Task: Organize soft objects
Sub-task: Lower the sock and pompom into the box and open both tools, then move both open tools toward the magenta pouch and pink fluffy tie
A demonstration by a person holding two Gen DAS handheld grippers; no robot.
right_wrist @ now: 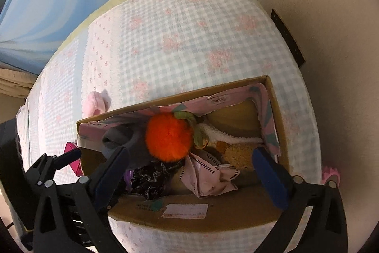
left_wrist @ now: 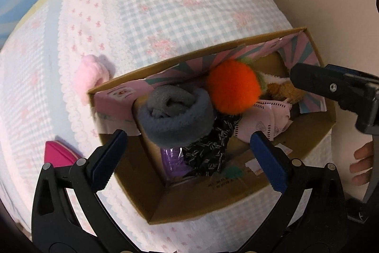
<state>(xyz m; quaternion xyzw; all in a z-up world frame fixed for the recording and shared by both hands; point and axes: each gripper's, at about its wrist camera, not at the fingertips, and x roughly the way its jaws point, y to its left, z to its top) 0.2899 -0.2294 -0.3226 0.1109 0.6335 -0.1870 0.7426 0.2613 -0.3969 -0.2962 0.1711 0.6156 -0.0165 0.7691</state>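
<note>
A cardboard box (left_wrist: 236, 200) (right_wrist: 236, 215) is sitting on a bed covered with a blue-and-pink checked quilt (left_wrist: 180, 4) (right_wrist: 189, 34). The box is holding a heap of soft things: a rolled grey sock (left_wrist: 175, 115) (right_wrist: 123, 136) at its left end, an orange plush ball (left_wrist: 233, 87) (right_wrist: 168, 138) with green leaves lying on top of the heap, a black patterned cloth (left_wrist: 208, 146) (right_wrist: 151, 177) beneath them, a pink cloth (left_wrist: 265, 122) (right_wrist: 208, 177) toward the near wall, and a brown plush toy (left_wrist: 284, 89) (right_wrist: 239, 153) at the right end. A pink fluffy item (left_wrist: 91, 77) (right_wrist: 97, 103) is lying on the quilt just outside the box's far left corner; it is possibly a sock, though the edge distortion is blurring it. The left gripper (left_wrist: 189, 158) is hovering over the box with its jaws standing apart, holding nothing. The right gripper (right_wrist: 191, 172) is likewise hanging above the box, its jaws spread wide and empty.
</note>
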